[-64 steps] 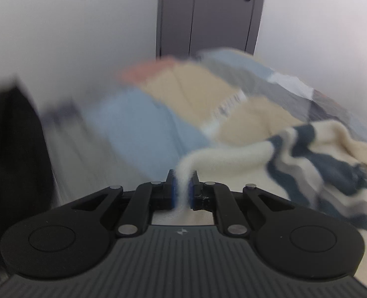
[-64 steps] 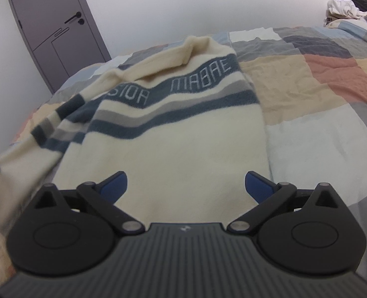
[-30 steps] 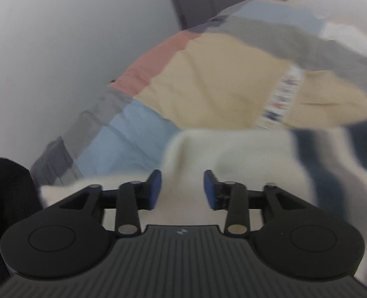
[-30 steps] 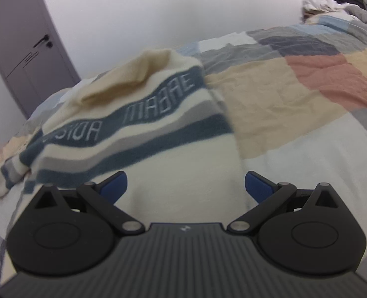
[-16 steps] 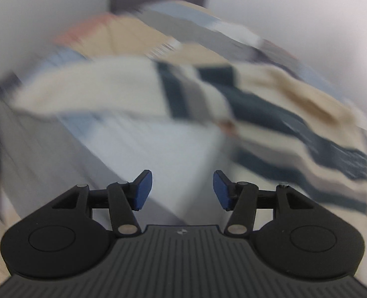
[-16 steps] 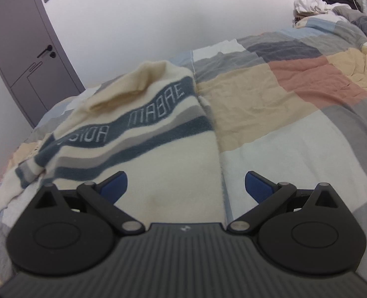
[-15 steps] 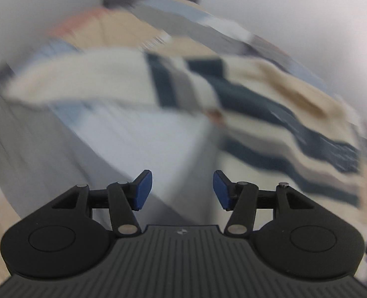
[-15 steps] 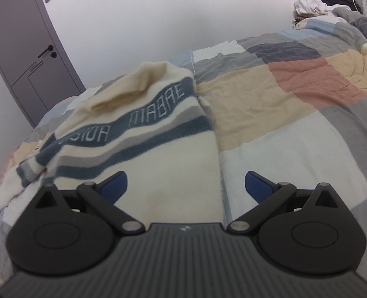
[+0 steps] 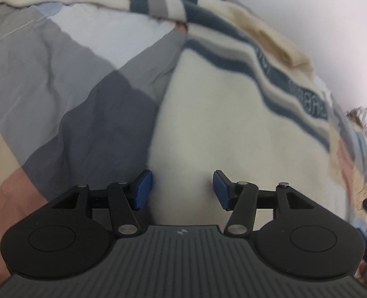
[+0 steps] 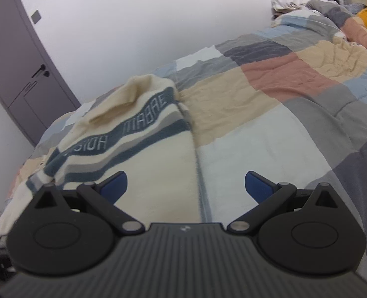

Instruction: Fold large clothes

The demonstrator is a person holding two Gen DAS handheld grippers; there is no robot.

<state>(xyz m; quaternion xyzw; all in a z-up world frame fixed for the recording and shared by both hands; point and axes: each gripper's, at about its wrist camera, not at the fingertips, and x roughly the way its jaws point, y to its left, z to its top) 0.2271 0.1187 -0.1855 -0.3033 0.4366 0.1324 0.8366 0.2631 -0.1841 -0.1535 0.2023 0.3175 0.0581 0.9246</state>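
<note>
L gripper [image 9: 182, 188] released sleeve, now spread, empty, over striped sweater [image 9: 228, 114] hem. R gripper [image 10: 186, 186] spread wide at sweater's side edge. Sleeve laid out; next grasp hem corners.

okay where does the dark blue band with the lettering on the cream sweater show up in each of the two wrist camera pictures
Left wrist view: the lettered band runs down the right side, on the cream sweater ahead of the open left gripper.
Right wrist view: the lettered band crosses left of centre, beyond the open right gripper.
Shared landmark: the patchwork quilt under the sweater.
</note>
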